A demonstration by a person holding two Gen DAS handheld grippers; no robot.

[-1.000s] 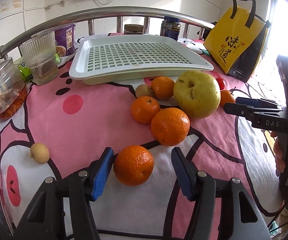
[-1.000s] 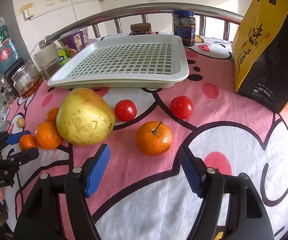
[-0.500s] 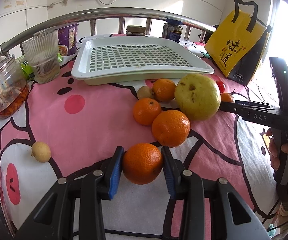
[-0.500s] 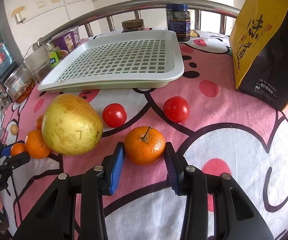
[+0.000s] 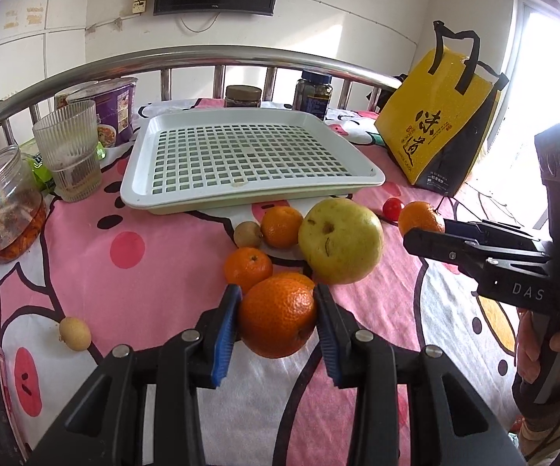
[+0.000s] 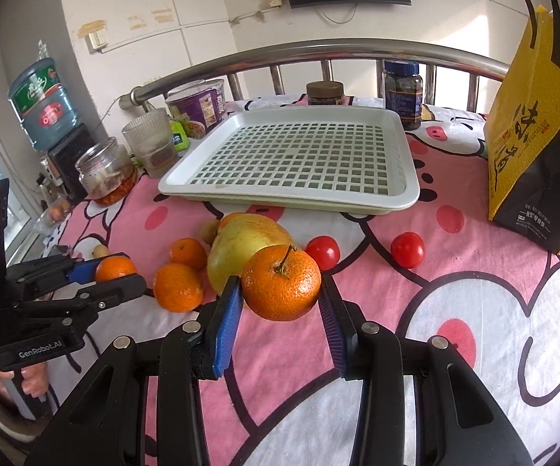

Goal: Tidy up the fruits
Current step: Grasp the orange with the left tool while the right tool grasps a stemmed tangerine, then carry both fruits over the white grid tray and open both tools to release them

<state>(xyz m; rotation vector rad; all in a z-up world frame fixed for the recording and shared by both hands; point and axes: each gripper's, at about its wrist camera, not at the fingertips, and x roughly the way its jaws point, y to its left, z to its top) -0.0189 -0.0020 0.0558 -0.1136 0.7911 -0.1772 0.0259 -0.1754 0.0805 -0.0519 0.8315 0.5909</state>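
Observation:
My left gripper (image 5: pixel 278 320) is shut on an orange (image 5: pixel 278 316), held just above the pink cloth. The right gripper (image 6: pixel 281 305) is shut on a stemmed orange (image 6: pixel 281 281), also lifted off the cloth. From the left wrist view the right gripper (image 5: pixel 427 233) and its stemmed orange (image 5: pixel 420 216) show at the right. From the right wrist view the left gripper (image 6: pixel 118 273) and its orange (image 6: pixel 115 268) show at the left. A big yellow-green pear (image 5: pixel 340 240) lies among loose oranges (image 5: pixel 248 264). Behind them sits a white slotted tray (image 5: pixel 241 190), with nothing in it.
Two tomatoes (image 6: pixel 407 249) lie right of the pear. A small brown fruit (image 5: pixel 75 333) lies alone at the left. A glass (image 5: pixel 69 155), a jar (image 5: pixel 6 209) and cup noodles stand at the left. A yellow bag (image 5: pixel 439 124) stands at the right; a steel rail (image 5: pixel 202 60) runs behind.
Both grippers closed on their oranges, then lifted them off the cloth. Each view has risen, so the tray and pear sit lower and farther in frame.

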